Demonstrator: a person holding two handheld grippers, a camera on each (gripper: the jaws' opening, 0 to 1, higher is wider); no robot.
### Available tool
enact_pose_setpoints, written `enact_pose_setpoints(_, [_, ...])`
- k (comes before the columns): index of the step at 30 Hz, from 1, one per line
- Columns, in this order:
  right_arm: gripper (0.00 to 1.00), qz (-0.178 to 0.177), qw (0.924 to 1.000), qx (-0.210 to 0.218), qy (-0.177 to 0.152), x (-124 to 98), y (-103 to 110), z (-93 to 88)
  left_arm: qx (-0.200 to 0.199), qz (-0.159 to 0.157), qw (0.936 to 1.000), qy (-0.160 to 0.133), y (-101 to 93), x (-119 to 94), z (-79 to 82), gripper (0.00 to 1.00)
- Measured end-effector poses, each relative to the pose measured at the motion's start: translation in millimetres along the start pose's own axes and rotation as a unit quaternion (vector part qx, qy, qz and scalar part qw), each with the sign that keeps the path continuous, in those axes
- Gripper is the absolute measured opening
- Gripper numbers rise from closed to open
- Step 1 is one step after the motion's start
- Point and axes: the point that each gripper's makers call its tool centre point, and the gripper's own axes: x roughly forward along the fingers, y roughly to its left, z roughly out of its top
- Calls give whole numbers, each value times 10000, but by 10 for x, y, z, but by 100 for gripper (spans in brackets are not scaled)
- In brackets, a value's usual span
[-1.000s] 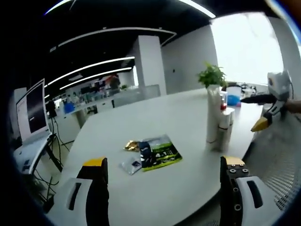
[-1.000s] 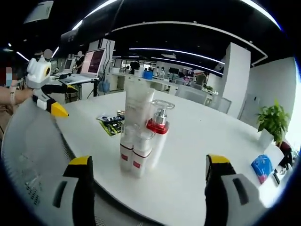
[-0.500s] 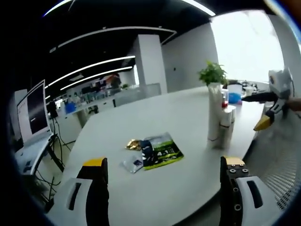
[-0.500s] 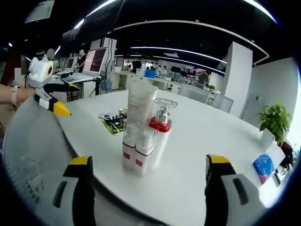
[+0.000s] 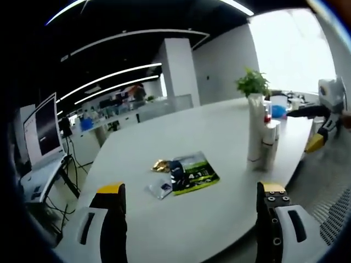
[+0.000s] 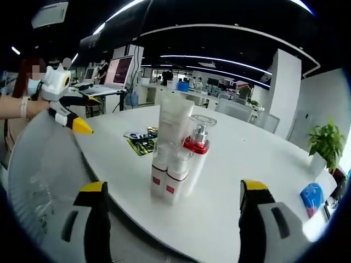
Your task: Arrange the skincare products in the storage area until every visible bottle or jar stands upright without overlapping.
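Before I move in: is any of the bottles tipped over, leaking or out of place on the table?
Nothing is tipped or spilled. The tall white tube, the pump bottle and the two small bottles all stand upright in a tight cluster. The only strays are the green packet and small sachets lying flat on the table.

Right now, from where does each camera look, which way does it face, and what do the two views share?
Left gripper view: rides on the left hand-held gripper, jaws open, at the white table edge, facing the green packet and the bottle cluster; the right hand-held gripper enters from the right.
Right gripper view: rides on the right hand-held gripper, jaws open, facing the bottle cluster closely; the left hand-held gripper and a person's forearm enter from the left.
Shared: table, bottle cluster, green packet.
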Motion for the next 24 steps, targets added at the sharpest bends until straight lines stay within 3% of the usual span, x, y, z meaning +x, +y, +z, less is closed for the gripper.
enact_pose_setpoints(15, [99,128,9999,32,73,30,26,-19,80,27,9999,90,-58,14,21,97])
enact_pose_setpoints(24, [99,78,9994,157,283,39,1,-82,52,9,9998,194,-16,27,-28,97])
